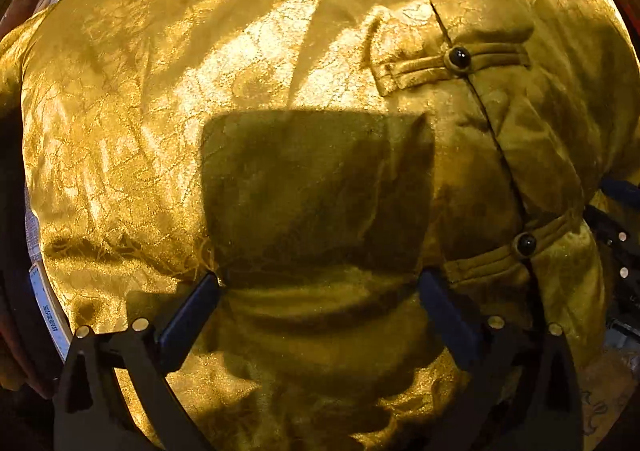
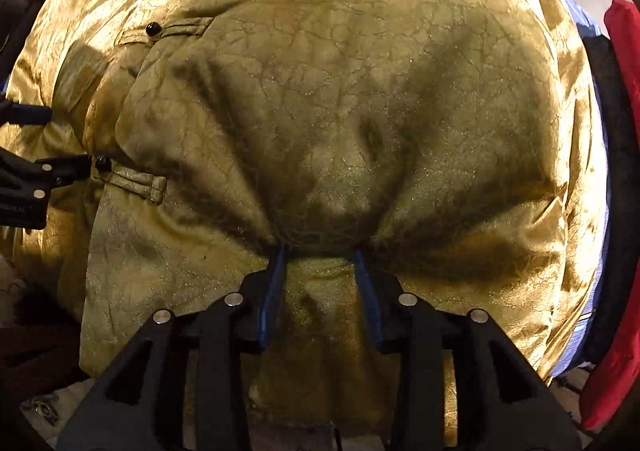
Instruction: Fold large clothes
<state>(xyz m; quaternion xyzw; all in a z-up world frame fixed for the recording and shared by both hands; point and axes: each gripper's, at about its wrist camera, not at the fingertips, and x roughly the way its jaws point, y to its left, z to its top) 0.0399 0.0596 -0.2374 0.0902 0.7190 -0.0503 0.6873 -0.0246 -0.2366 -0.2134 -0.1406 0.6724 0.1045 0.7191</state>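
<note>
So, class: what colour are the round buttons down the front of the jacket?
Black, glossy buttons on the gold jacket; clearest in the left wrist view.

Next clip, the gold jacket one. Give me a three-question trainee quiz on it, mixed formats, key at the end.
1. True or false: the gold jacket is fastened with dark round buttons.
2. Which hand-held gripper has its jaws set wider apart: A) left hand-held gripper B) right hand-held gripper?
3. Fill in: fabric bunched between the right hand-held gripper's fingers is ____ in colour.

Key: 1 true; 2 A; 3 gold.
</note>
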